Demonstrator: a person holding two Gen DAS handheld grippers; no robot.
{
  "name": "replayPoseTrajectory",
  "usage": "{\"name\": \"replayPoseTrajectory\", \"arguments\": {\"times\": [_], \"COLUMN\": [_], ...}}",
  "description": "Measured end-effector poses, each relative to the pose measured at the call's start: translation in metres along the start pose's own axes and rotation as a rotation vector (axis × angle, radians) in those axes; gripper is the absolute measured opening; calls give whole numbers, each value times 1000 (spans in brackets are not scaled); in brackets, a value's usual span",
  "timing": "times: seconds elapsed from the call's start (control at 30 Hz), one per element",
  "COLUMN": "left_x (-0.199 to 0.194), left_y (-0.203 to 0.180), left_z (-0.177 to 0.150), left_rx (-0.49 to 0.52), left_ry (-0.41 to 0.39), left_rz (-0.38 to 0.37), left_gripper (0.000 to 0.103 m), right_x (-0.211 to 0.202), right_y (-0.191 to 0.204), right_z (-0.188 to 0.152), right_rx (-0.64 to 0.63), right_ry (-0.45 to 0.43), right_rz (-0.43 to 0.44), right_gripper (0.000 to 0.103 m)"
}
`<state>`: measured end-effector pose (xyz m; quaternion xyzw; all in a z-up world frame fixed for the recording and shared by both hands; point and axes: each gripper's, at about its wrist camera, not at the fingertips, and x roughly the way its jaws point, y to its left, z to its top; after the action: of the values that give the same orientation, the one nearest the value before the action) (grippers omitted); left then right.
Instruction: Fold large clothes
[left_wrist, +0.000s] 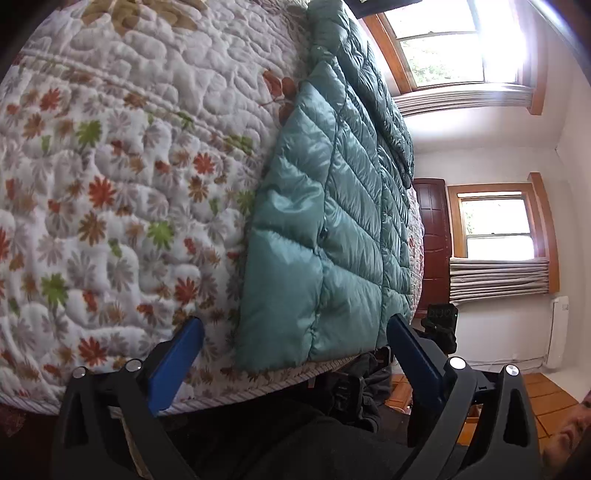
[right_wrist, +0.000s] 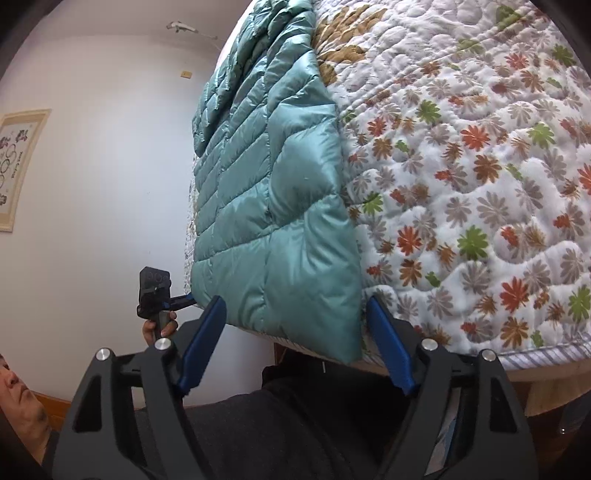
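The left claw stands wide open, its blue fingers straddling the near hem of the teal puffer jacket without touching it. The right claw is likewise spread and empty, one pad at either side of the jacket's hem corner, which droops past the edge of the bed.

The jacket lies lengthwise on the floral quilt, running from the claws toward twelve o'clock, apparently already doubled along its length, with its hem at the bed's near edge.

Risks, as I judge them: the shell looks slick and puffy, so a shallow bite at the hem could catch only the top layer, and the lower layer would slide out as the fold is carried toward twelve o'clock. If the two claws close at unequal depth, the fold line would likely skew. The overhanging corner could drag the whole garment off the bed if it is nudged toward six o'clock. A deep bite might also pinch the quilt and haul it along. Trapped air would probably make the fold spring back.

As for writing: a framed picture hangs on the wall at nine o'clock in the right wrist view, with a line of lettering too small to read. No brand or label shows on the jacket.
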<state>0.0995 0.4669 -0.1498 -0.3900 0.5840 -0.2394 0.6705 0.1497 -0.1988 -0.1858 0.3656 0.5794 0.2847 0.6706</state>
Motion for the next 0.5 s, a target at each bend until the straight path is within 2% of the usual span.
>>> {"name": "replayPoseTrajectory", "arguments": {"times": [0.07, 0.13, 0.27, 0.33, 0.37, 0.4, 0.43, 0.5], "left_x": [4, 6, 13, 21, 23, 23, 25, 23], "left_y": [-2, -6, -7, -11, -10, -9, -9, -7], "left_z": [2, 4, 8, 10, 9, 9, 8, 3], "left_rx": [7, 23, 18, 25, 25, 23, 22, 23], "left_ry": [7, 13, 49, 54, 54, 56, 56, 47], "left_rz": [10, 24, 42, 45, 41, 38, 34, 18], "left_gripper": [99, 93, 51, 49, 43, 32, 27, 16], "right_x": [-1, 1, 3, 2, 1, 6, 5, 2], "right_y": [1, 3, 3, 2, 1, 4, 5, 7], "right_z": [-1, -1, 2, 2, 2, 3, 2, 1], "right_rx": [-11, -18, -22, -27, -25, -25, -29, -44], "right_ry": [8, 16, 23, 24, 24, 24, 23, 12], "right_rz": [4, 8, 16, 16, 15, 13, 9, 0], "right_gripper": [74, 72, 67, 63, 61, 55, 52, 35]}}
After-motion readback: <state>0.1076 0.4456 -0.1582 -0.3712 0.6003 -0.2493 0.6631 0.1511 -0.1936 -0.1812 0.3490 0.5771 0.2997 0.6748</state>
